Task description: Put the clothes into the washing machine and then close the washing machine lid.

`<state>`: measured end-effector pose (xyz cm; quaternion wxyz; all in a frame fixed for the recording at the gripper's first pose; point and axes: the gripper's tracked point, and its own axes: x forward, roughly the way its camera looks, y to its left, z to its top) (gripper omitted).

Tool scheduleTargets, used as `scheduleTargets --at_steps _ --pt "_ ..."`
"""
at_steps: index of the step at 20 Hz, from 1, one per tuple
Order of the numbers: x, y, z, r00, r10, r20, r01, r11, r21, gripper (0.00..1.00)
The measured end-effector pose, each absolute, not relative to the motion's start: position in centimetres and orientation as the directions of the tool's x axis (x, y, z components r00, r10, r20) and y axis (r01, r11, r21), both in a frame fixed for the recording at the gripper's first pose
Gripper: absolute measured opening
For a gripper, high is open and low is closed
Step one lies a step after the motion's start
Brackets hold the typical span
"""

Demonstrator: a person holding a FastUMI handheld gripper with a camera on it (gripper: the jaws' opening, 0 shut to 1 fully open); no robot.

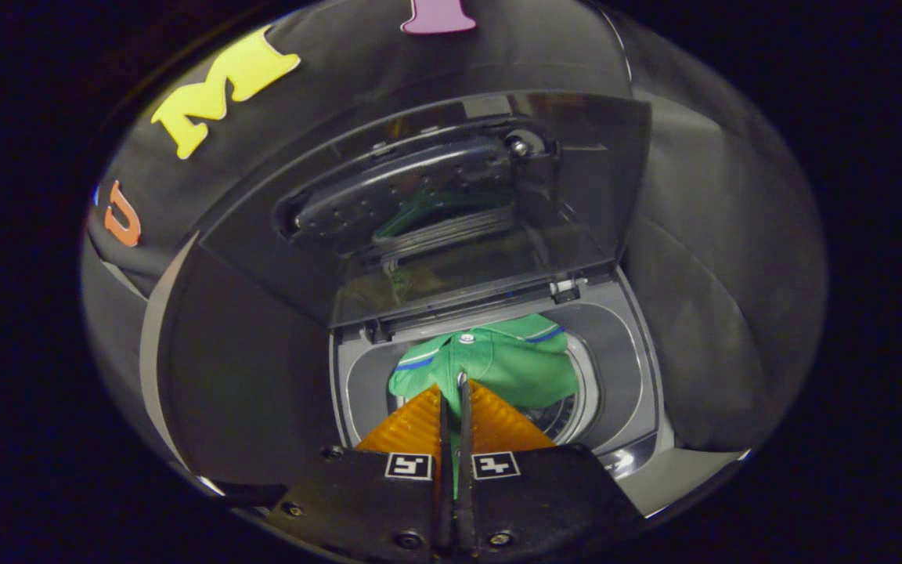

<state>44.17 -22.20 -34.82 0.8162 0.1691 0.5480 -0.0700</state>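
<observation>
Dark booth, lid-up washing machine (623, 368), tool (453, 384) pinching crumpled green, blue-striped shirt (514, 360) over drum.

The shirt (498, 364) is green with blue and white stripes. The washing machine (623, 352) is grey, with a dark see-through lid (451, 211).

The tongs (452, 392) point forward and downward, their two fingers (420, 423) drawn nearly together with only a thin slit between the inner faces. A strip of green fabric (498, 356) shows in that slit and beyond the tips, so both fingers appear to pinch it. The dark body carrying the fingers bears two square markers (409, 466).
</observation>
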Motion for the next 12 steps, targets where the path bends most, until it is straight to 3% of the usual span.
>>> scheduleTargets --at_steps 12 --pt "43.6 -22.2 -42.2 0.3 0.002 -0.954 0.32 0.942 0.103 0.06"
